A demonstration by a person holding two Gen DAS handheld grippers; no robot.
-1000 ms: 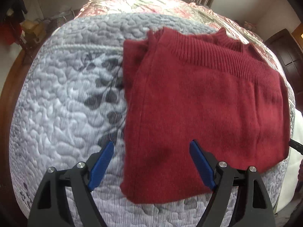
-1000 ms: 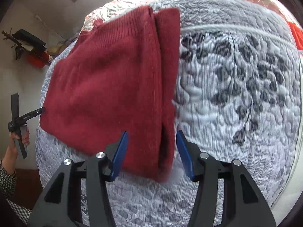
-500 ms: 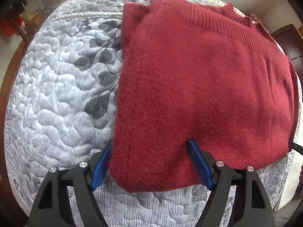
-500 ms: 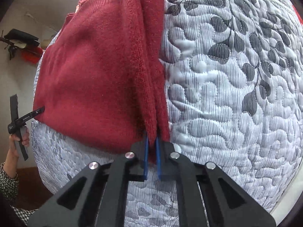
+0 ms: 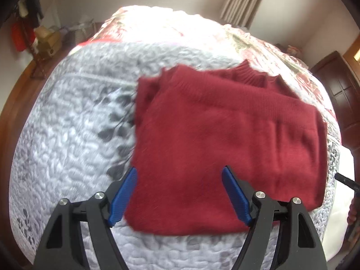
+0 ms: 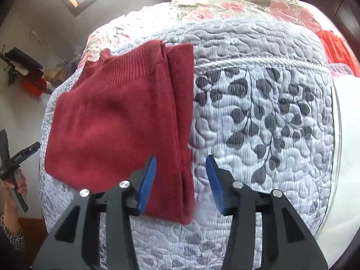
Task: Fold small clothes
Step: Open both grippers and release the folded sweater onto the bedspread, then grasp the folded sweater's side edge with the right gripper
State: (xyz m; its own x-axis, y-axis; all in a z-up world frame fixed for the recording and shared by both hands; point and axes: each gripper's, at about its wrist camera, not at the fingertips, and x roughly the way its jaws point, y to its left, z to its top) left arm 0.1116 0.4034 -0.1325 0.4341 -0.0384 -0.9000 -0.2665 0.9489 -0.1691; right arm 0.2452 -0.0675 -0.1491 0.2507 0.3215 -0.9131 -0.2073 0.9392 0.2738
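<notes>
Both tongs are wide open and hold nothing. The left tongs [image 5: 178, 193] hang over the red sweater [image 5: 225, 148], and the right tongs [image 6: 181, 180] hang over its side. The sweater lies folded flat on the grey quilt [image 6: 258, 117]. It looks nearly done. I see no boxes or baskets.

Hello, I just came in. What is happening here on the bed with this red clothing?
A person is folding a dark red sweater on a grey quilted bedspread, with a two-finger gripper in each hand. The sweater lies folded into a rough rectangle. Both the left gripper and the right gripper are open and hold nothing; each hovers over a near edge of the sweater.
</notes>
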